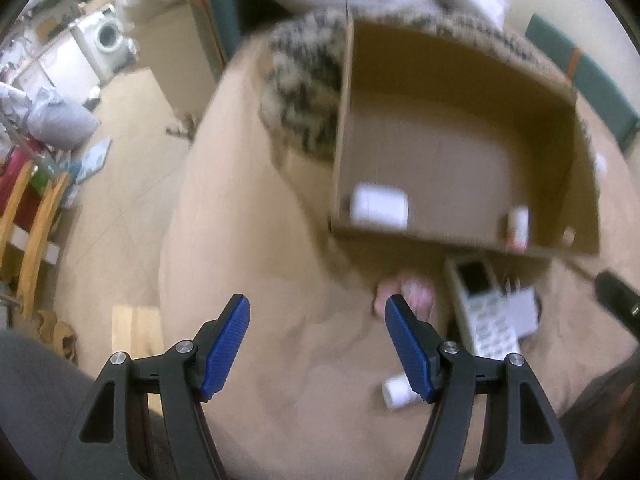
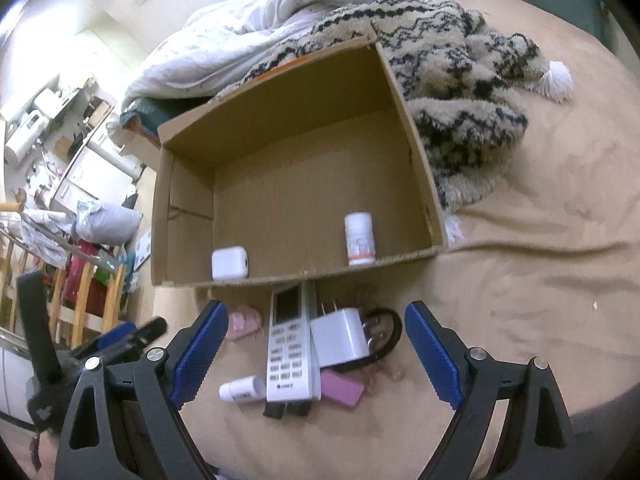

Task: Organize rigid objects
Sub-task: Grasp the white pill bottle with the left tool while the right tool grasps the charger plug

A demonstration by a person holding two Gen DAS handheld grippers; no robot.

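An open cardboard box (image 2: 260, 120) lies on the tan bed, holding a white cube (image 2: 229, 263) and an upright white bottle (image 2: 360, 239). In front of it lies a pile: a white remote (image 2: 289, 344), a white plug charger (image 2: 340, 336), a pink block (image 2: 342, 390), a small white tube (image 2: 242, 389), a pink item (image 2: 244, 322) and a black loop (image 2: 390, 334). My right gripper (image 2: 317, 308) hovers open above the pile, holding nothing. My left gripper (image 1: 317, 302) is open and empty, left of the remote (image 1: 486, 312) and beside the box (image 1: 460, 140); that view is blurred.
A shaggy patterned blanket (image 2: 460, 92) and a white duvet (image 2: 260, 28) crowd the box's far side. The bed's edge drops to the floor (image 1: 120, 208) on the left, where a wooden rack (image 1: 28, 232) and clutter stand. Bare tan sheet (image 2: 540, 280) stretches right of the pile.
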